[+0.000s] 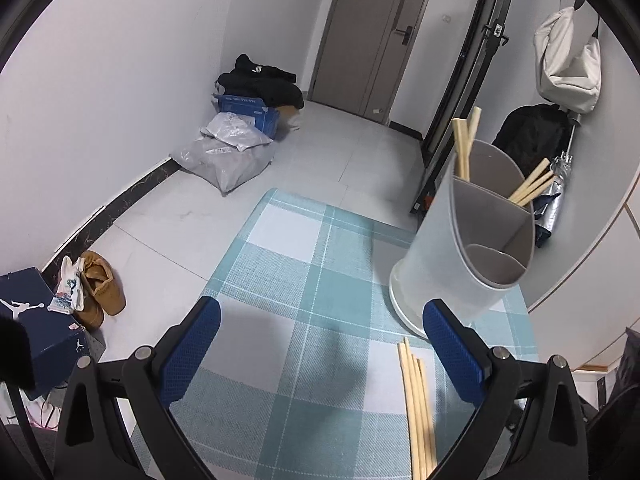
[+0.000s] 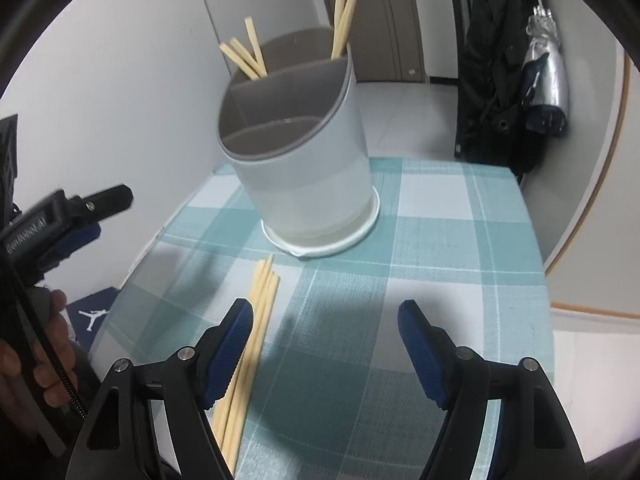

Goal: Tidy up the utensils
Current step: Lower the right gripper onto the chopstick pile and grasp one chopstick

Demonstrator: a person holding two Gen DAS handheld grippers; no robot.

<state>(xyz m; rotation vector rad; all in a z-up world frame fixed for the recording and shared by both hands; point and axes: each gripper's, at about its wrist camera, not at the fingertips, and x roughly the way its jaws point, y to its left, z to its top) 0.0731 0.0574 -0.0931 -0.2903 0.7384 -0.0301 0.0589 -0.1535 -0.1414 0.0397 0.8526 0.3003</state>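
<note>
Both grippers share one build: the right gripper (image 2: 325, 354) and left gripper (image 1: 320, 354) have matte black linkages, silver round screws (one at each pivot) and ribbed blue fingers (image 2: 232, 354).

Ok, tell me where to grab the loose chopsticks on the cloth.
Take the loose chopsticks mid-length, from above, jaws closing across the bundle. They lie flat, side by side, pointing toward the holder, so the right gripper, already open beside them, probably suits best.
</note>
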